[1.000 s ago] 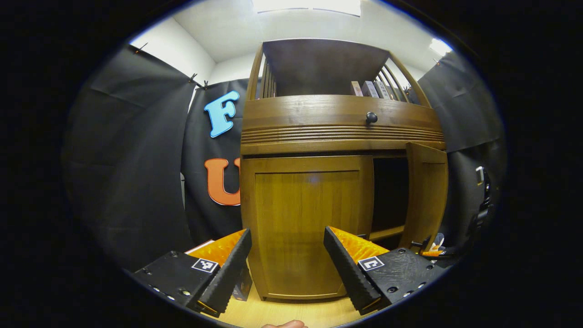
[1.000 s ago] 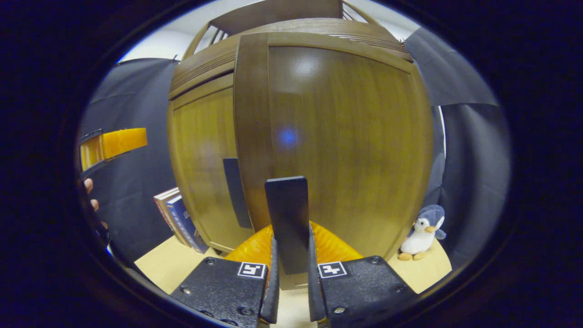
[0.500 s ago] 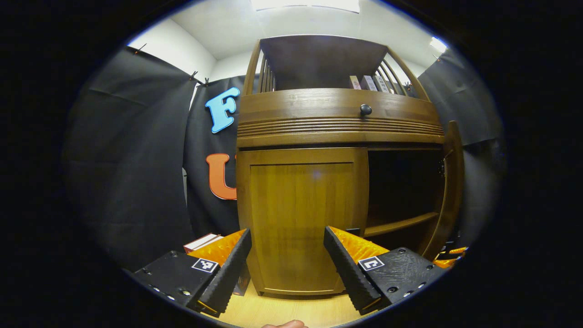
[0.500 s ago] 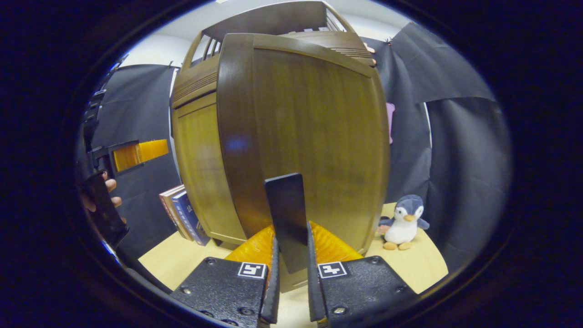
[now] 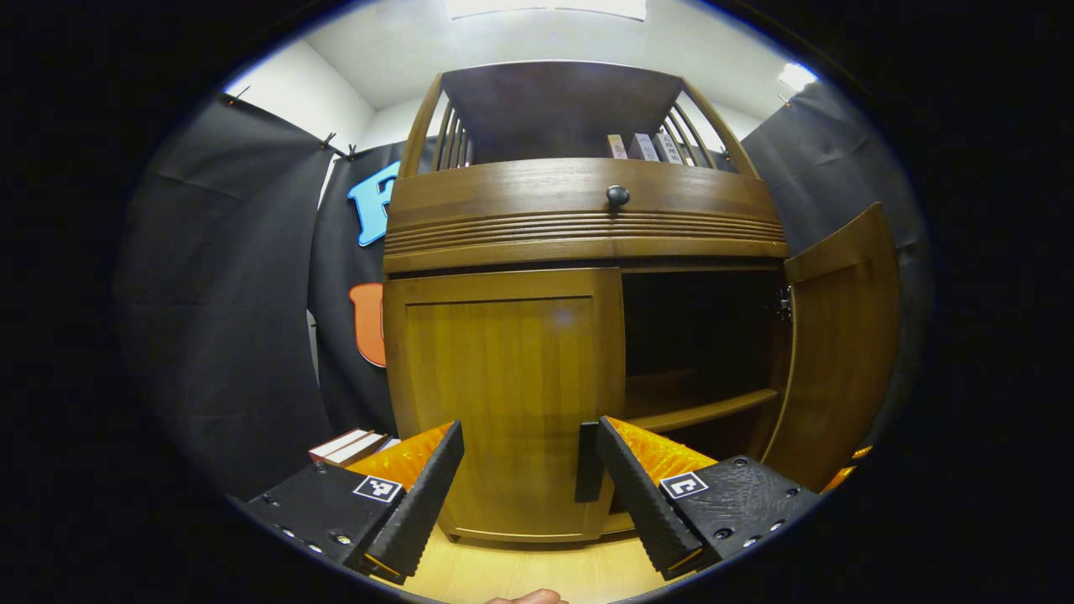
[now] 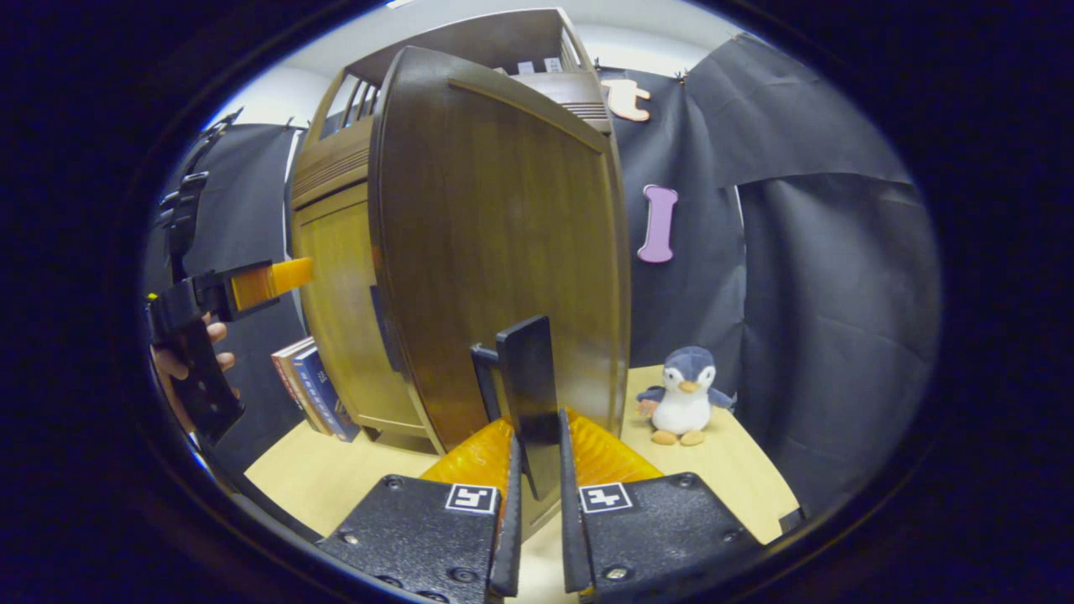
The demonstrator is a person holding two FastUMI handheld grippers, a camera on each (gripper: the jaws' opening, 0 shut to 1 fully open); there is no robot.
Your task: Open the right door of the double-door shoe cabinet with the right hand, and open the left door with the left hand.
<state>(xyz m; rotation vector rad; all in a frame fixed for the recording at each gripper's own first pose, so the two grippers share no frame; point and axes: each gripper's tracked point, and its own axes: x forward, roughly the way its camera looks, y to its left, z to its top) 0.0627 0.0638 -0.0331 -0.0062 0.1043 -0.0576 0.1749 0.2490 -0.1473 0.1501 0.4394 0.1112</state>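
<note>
shoe cabinet (image 5: pixel 587 226) stands just ahead on the wooden floor (image 6: pixel 738 453). right gripper (image 6: pixel 535 503) is clenched on the right door's handle (image 6: pixel 527 394), right door (image 6: pixel 503 243) swung wide. left gripper (image 5: pixel 529 486) is spread before the closed left door (image 5: pixel 503 394).

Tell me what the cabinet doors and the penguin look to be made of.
Right door and left door: likely varnished wood or veneer, given grain lines and glossy glare spots. Penguin: soft plush fabric, judging by its fuzzy outline.
</note>
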